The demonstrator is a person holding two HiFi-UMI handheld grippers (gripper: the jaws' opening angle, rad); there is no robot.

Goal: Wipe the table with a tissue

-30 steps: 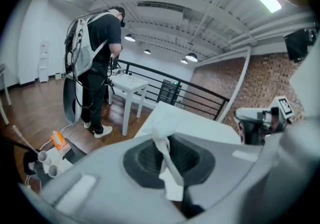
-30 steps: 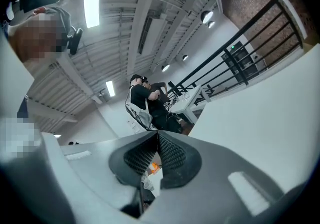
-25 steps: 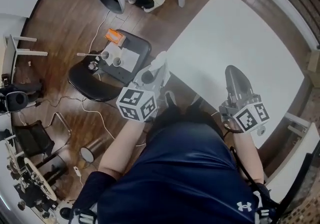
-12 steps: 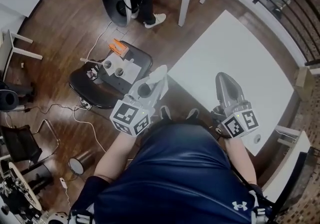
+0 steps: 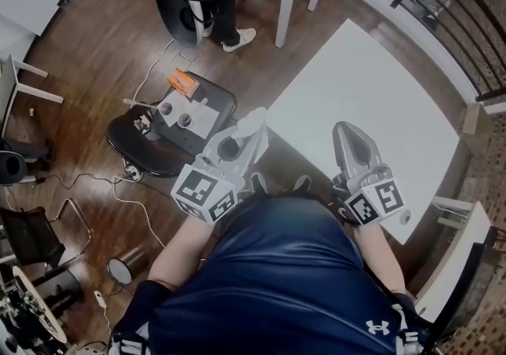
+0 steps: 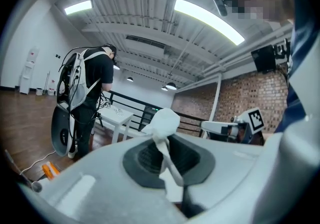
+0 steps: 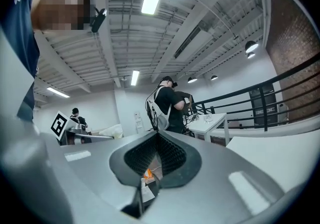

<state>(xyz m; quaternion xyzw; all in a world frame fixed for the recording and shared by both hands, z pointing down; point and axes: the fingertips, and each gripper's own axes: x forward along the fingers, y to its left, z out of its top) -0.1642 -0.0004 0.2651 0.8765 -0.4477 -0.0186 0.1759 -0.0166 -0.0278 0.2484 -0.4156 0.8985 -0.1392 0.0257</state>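
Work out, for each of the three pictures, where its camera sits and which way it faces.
Head view: on the person's head, facing steeply down; shows their navy shirt, the left gripper pinching a tissue, and the shut right gripper by the white table.
Left gripper view: rides the left gripper, facing along its jaws, tilted up at the ceiling; its jaws clamp the tissue.
Right gripper view: rides the right gripper, tilted up likewise; its jaws are together, empty.
Shared: both gripper views show the backpack wearer.
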